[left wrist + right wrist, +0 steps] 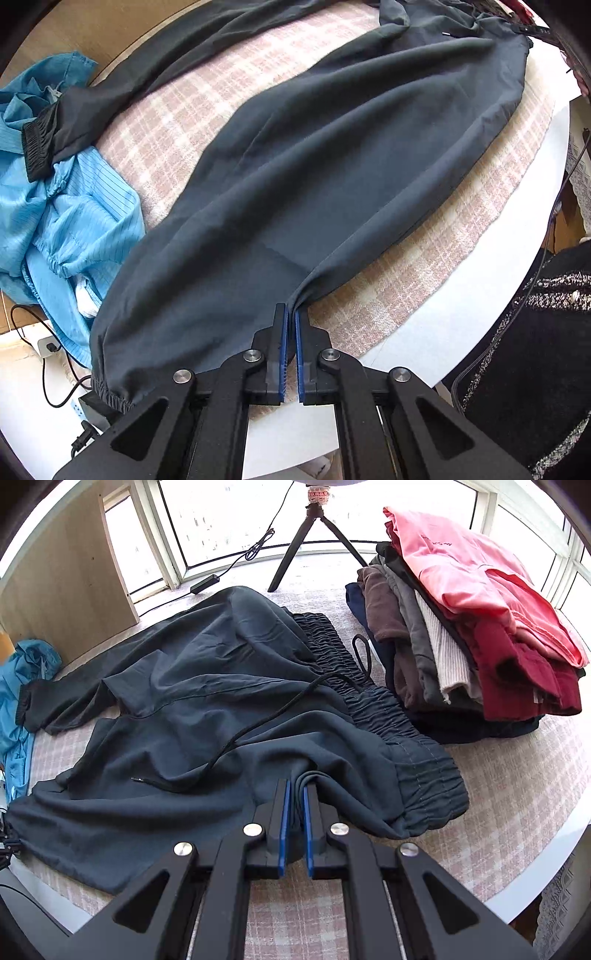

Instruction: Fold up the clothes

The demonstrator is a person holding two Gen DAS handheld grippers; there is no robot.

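While a stack of folded garments sits at the far right of the checked pink-and-cream cloth, the dark grey elastic-waisted trousers lie spread and unfolded across it. The left gripper pinches a leg edge; the right gripper clamps fabric near the waistband. A crumpled blue garment waits; no containers show.

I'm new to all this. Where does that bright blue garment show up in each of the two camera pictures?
Left wrist view: the blue garment fills the left side, crumpled, partly under a cuff of the dark trousers.
Right wrist view: only a strip of the blue garment shows at the far left edge.
Shared landmark: the black ribbed cuff lying against it.
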